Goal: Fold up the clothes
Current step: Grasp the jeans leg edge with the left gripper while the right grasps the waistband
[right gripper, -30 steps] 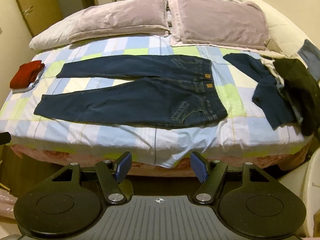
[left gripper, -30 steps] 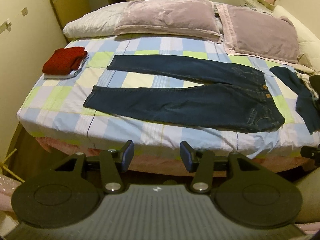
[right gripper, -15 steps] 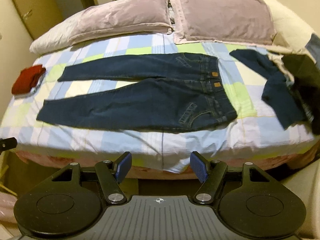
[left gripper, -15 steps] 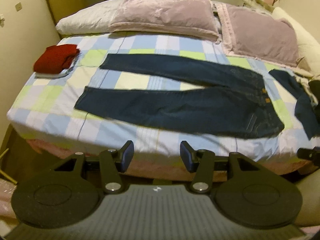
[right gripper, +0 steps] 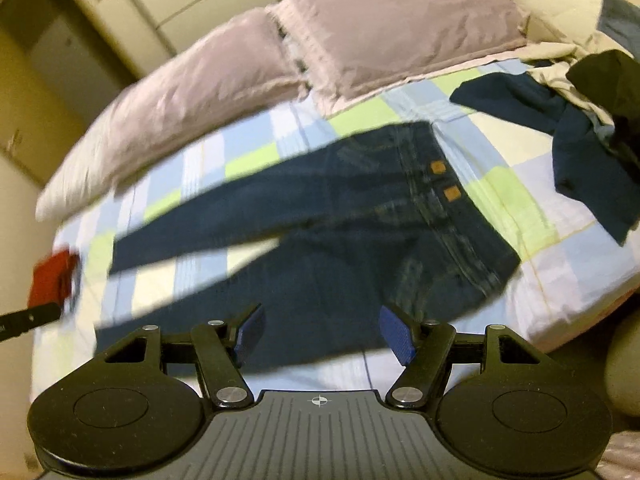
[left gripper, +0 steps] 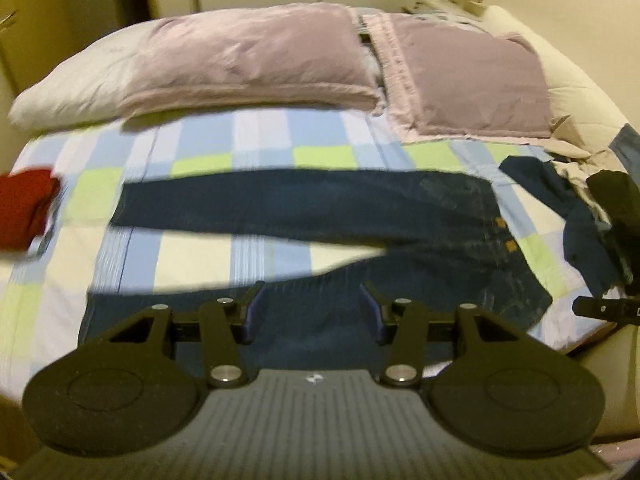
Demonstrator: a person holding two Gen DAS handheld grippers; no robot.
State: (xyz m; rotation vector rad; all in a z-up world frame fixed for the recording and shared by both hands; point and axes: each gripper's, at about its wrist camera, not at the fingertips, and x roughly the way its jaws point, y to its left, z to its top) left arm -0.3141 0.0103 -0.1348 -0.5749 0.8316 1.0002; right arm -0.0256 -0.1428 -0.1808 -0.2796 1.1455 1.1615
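Note:
Dark blue jeans (left gripper: 360,216) lie flat on the checked bedsheet (left gripper: 260,252), legs to the left, waist to the right; they also show in the right wrist view (right gripper: 340,216). My left gripper (left gripper: 312,312) is open and empty, over the near leg. My right gripper (right gripper: 320,332) is open and empty, over the near leg close to the seat. The view is tilted and blurred.
A folded red garment (left gripper: 24,212) lies at the bed's left edge. A dark blue garment (left gripper: 580,240) and a black one (left gripper: 616,200) lie in a pile at the right. Two purple pillows (left gripper: 256,60) line the head of the bed.
Both grippers have moved forward from off the bed's near edge to over the jeans. The right gripper has tilted. Both stay open.

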